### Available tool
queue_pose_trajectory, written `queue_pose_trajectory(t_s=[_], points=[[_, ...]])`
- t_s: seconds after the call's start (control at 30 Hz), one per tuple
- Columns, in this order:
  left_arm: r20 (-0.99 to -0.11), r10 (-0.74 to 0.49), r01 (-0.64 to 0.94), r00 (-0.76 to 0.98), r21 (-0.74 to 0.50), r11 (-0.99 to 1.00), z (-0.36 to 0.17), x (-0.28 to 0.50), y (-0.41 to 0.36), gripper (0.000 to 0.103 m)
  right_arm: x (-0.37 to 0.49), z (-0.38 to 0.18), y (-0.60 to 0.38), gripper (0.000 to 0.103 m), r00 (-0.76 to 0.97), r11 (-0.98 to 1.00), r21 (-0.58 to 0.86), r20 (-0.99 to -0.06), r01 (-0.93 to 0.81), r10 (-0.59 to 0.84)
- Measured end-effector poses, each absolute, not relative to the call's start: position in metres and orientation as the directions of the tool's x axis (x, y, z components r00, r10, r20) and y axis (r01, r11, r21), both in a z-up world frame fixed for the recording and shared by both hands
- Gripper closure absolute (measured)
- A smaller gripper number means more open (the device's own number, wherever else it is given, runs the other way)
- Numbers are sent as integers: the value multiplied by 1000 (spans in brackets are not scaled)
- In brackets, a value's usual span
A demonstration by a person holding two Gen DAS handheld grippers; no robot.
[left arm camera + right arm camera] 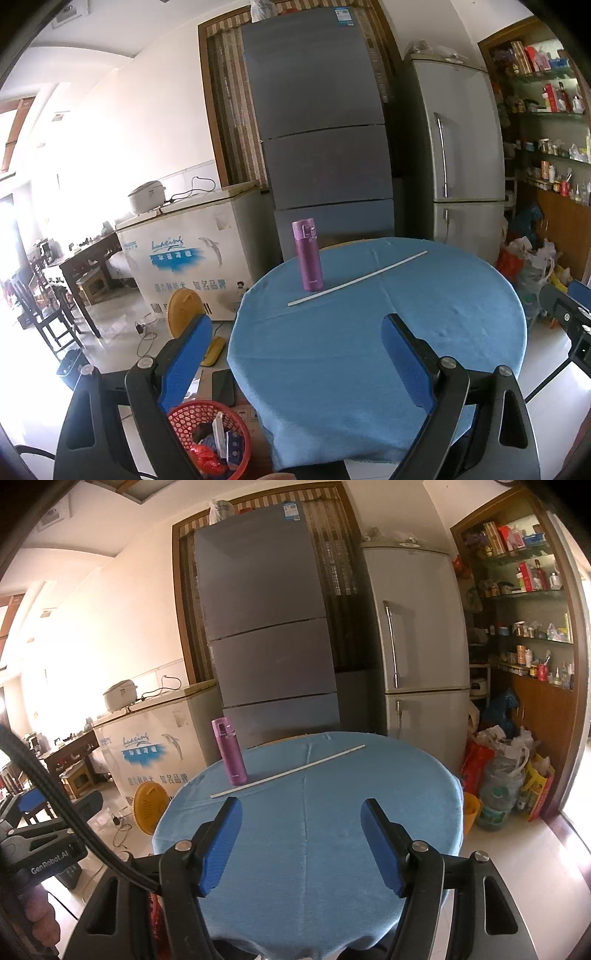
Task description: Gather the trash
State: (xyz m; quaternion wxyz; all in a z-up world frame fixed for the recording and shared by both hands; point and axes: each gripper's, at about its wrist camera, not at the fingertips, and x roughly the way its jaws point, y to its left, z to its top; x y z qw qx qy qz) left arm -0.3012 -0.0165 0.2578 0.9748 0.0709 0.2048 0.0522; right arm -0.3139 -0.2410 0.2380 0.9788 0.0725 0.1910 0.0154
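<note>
A round table under a blue cloth (369, 350) (314, 830) carries a purple flask (308, 254) (229, 751), upright at the far left, and a long thin white stick (356, 278) (288, 771) lying slantwise beside it. My left gripper (297, 339) hangs open over the table's near left edge, with nothing between its blue pads. My right gripper (301, 823) is open over the near middle of the cloth, empty too. A red mesh basket (210, 439) with trash in it stands on the floor below the left gripper.
Behind the table stand a dark fridge (317, 122), a silver fridge (458, 147) and a white chest freezer (184, 258). Bags and a water jug (498, 794) crowd the floor at the right. A yellow fan (184, 310) and a phone (223, 387) lie left of the table.
</note>
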Motion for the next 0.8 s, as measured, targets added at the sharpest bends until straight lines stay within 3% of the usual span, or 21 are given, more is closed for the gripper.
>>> queue_pose_trajectory(t_s=[0.8], points=[[-402,129,-69,907,161,985,254,-304,-13,10,-317,236,-233,33,930,990,138,-363,-11,61]])
